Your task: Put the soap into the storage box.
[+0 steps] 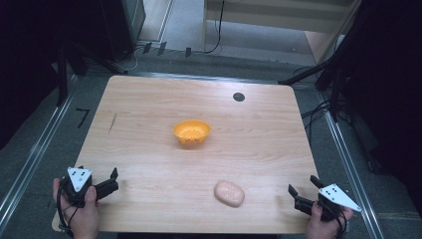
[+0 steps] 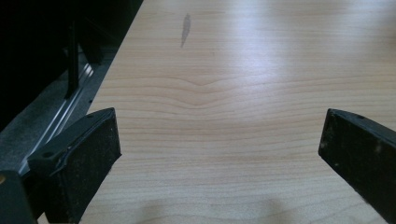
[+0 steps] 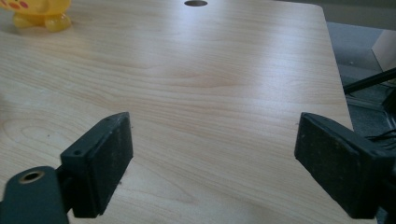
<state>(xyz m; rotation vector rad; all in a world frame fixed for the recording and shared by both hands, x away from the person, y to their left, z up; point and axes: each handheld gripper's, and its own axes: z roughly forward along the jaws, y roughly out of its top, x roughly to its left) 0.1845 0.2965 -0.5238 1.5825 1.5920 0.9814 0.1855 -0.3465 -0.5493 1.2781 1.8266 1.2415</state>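
An orange bowl (image 1: 191, 132) stands upright near the middle of the wooden table (image 1: 149, 99); part of it shows in the right gripper view as the bowl (image 3: 39, 11) at the top left. A pale pink, bun-like lump (image 1: 229, 193) lies near the front edge, right of centre. My left gripper (image 1: 112, 180) rests at the front left corner, held by a hand, open with bare wood between its jaws (image 2: 219, 140). My right gripper (image 1: 302, 185) sits at the front right corner, well to the right of the lump, open and empty (image 3: 215, 140).
A small black round hole (image 1: 239, 96) marks the far side of the tabletop. A thin dark streak (image 1: 113, 123) lies on the left part of the wood. Metal rails, cables and dark stands border the table on both sides.
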